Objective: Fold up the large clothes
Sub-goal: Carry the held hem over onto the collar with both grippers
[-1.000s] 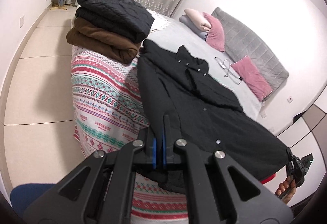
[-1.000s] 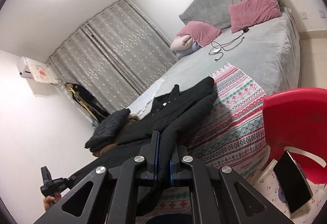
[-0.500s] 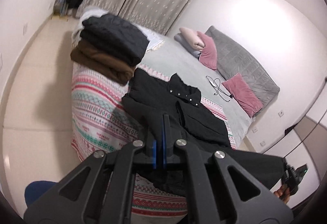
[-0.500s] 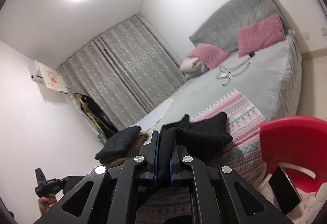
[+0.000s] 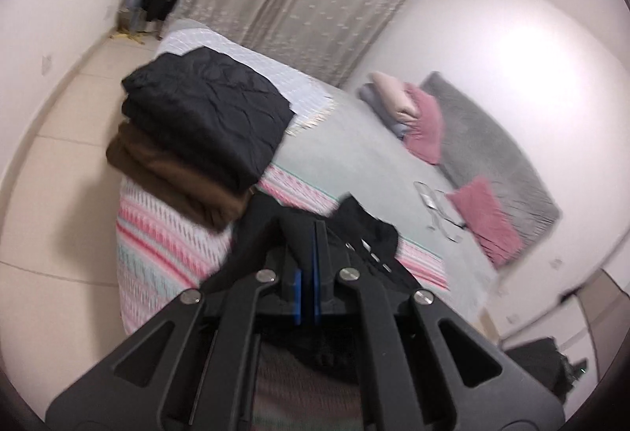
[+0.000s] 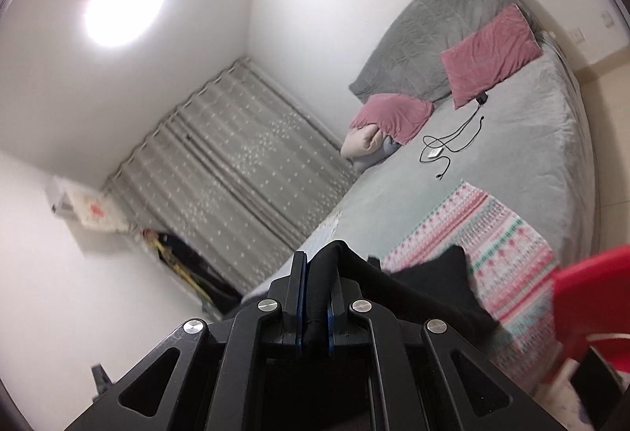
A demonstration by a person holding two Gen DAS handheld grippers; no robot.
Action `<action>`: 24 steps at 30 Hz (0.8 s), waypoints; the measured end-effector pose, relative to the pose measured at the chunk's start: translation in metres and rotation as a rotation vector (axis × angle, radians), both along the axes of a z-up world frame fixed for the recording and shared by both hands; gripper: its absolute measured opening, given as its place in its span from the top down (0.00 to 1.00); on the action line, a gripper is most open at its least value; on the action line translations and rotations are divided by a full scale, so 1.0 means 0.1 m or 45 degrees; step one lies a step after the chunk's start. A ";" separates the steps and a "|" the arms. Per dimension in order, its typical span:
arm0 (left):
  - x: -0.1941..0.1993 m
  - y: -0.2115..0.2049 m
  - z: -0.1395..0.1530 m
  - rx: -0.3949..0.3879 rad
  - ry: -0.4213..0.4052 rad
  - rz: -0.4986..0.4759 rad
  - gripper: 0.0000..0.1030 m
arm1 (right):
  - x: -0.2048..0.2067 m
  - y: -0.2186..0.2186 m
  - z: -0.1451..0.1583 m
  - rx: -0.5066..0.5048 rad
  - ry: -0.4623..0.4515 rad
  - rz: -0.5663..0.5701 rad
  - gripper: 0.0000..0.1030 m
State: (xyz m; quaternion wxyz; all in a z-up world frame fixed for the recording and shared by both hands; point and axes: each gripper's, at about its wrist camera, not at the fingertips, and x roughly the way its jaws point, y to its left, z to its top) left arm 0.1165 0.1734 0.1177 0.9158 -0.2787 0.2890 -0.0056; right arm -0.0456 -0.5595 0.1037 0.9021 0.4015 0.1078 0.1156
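Both the left hand-held gripper (image 5: 308, 234) and right hand-held gripper (image 6: 315, 269) are clamped on the black buttoned coat (image 5: 370, 234), lifting its hem over the bed's (image 5: 354, 147) foot edge, likely to fold it.

The black garment (image 5: 366, 230) is matt woven cloth; at ten o'clock from it a quilted, faintly shiny black jacket (image 5: 212, 108) lies on fuzzy brown knit (image 5: 165, 171). The headboard (image 6: 437, 25) is stitched grey fabric, the pillows (image 6: 488, 53) plush pink.

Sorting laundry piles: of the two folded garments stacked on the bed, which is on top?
The folded black garment; the brown one lies beneath it.
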 end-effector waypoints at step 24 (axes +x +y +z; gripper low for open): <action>3.32 -0.69 -1.50 0.281 0.593 0.108 0.86 | 3.78 -0.26 -1.61 0.169 0.659 -0.128 0.92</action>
